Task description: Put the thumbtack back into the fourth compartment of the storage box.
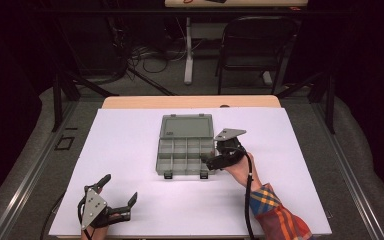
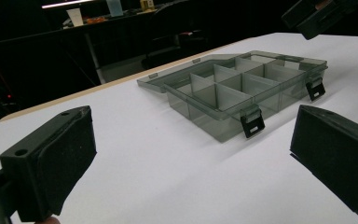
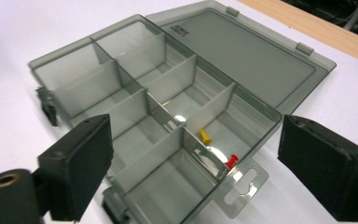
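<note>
White table [image 1: 130,150] bears an open grey compartment box [image 1: 185,150], lid laid flat behind; yellow pushpin [image 3: 206,136] and red pushpin [image 3: 231,161] lie in one end compartment; right gripper [image 1: 211,159] hovers there, jaws wide, empty; left gripper [image 1: 117,190] rests near the front edge, jaws spread, empty.

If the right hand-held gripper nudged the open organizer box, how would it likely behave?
The organizer box looks like thin, stiff plastic holding two pushpins, so it is probably light and would slide on the smooth white table. Its open lid lies flat, so tipping seems unlikely; the pins might rattle.
</note>
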`<state>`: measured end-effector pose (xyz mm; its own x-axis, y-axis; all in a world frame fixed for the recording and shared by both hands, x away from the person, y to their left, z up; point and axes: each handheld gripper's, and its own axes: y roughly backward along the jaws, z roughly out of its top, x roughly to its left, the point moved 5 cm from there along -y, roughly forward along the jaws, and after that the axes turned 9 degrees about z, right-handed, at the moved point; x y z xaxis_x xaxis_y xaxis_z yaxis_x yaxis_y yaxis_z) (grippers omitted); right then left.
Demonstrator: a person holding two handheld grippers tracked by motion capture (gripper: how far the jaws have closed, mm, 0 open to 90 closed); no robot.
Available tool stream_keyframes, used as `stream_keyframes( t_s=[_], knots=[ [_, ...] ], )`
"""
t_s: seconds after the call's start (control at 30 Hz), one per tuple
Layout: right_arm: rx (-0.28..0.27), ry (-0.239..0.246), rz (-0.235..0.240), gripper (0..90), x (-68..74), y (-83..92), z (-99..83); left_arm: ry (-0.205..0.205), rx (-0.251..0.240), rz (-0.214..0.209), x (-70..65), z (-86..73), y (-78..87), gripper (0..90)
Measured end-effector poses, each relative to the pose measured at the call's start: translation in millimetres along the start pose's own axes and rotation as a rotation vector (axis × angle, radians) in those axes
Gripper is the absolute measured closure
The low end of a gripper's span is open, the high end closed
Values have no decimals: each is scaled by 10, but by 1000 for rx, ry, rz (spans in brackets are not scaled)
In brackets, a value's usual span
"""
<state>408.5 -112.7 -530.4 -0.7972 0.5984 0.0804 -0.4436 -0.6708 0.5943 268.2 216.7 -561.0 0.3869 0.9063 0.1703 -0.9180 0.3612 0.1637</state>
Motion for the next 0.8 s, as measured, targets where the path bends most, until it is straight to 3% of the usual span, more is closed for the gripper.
stream_keyframes(
  t_s=[0.4, 0.8],
  knots=[
    [-75, 47, 21, 13, 234, 286, 56, -1, 0, -2, -3, 1, 3, 1],
    [-110, 82, 14, 0, 422, 599, -49, -4, 0, -4, -7, 5, 11, 1]
  ],
)
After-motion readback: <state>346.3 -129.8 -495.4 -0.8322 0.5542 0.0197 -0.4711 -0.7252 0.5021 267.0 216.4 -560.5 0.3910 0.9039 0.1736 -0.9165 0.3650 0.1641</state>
